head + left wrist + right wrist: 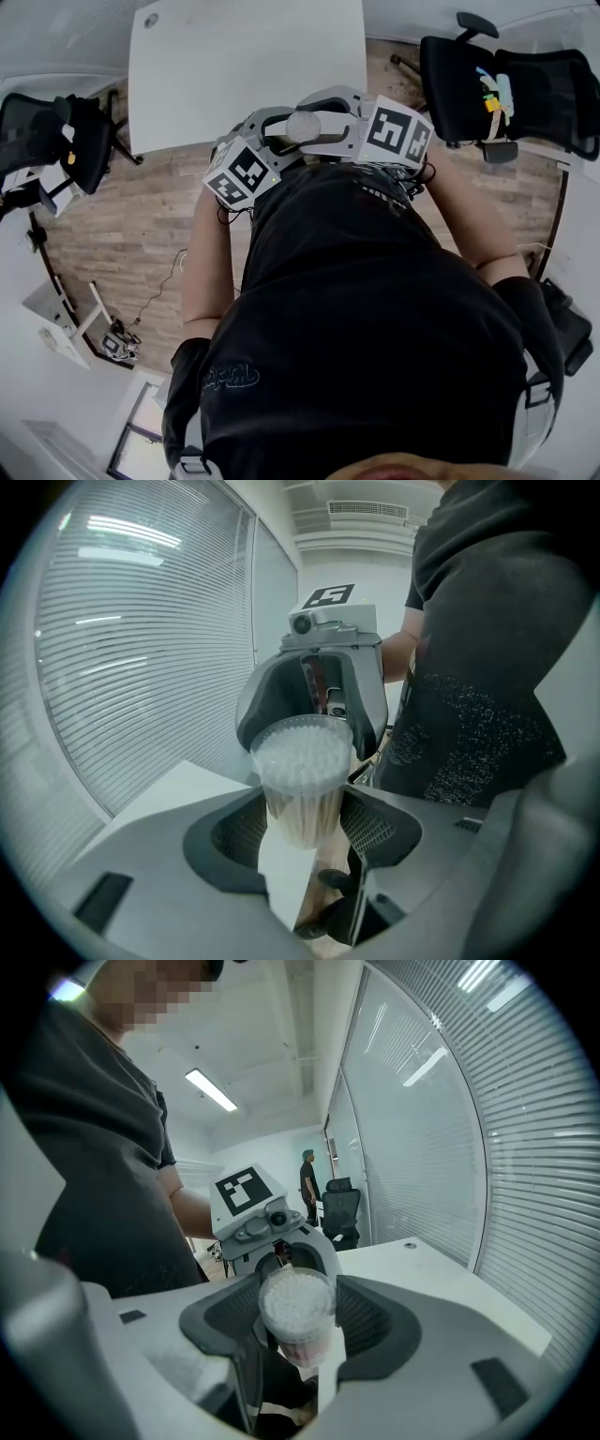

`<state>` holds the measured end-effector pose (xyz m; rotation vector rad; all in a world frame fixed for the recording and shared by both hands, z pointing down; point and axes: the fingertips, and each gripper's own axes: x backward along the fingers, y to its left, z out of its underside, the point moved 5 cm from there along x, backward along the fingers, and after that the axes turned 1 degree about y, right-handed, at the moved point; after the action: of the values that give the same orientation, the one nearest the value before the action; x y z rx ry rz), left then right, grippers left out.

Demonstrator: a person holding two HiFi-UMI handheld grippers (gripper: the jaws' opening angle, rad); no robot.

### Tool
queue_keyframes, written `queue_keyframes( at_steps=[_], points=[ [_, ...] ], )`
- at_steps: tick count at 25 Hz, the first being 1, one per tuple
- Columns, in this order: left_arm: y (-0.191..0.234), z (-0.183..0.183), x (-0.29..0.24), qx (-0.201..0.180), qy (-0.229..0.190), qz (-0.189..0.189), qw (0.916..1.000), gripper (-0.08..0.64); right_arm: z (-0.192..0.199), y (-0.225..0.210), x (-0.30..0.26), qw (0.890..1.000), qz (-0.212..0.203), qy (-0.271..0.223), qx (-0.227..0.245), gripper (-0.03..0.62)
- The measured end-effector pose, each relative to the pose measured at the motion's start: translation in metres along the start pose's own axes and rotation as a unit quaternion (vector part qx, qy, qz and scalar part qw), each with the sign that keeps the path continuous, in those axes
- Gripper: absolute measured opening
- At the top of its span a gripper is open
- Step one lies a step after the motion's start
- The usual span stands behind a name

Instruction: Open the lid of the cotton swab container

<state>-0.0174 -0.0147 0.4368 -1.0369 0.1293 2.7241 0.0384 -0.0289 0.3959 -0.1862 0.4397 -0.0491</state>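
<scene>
Near the white table [244, 66], left hand-held gripper [305, 829] and right hand-held gripper [298, 1326] clamp the cotton swab container [302, 761].

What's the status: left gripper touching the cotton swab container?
Touching. Left gripper view: the left gripper has both jaws pressed against the sides of the cotton swab container, with no gap visible.

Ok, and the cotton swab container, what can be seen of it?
The cotton swab container is a clear, round plastic tub packed with white-tipped swabs on pale sticks; a pinkish label shows in the right gripper view. It is clamped between the pads of the left gripper and the right gripper, close to the person's torso. Whether it is open yet cannot be told.
</scene>
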Motion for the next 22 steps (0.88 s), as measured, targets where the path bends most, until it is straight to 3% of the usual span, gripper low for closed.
queue_keyframes(
  at_steps=[10, 22],
  points=[
    [-0.003, 0.006, -0.005, -0.002, 0.011, 0.008, 0.9999, 0.255, 0.004, 0.002, -0.002, 1.000, 0.009, 0.007, -0.009, 0.265],
    [-0.010, 0.014, -0.010, 0.001, 0.019, 0.018, 0.9997, 0.255, -0.013, 0.000, 0.005, 1.000, 0.023, -0.021, -0.001, 0.264]
  ],
)
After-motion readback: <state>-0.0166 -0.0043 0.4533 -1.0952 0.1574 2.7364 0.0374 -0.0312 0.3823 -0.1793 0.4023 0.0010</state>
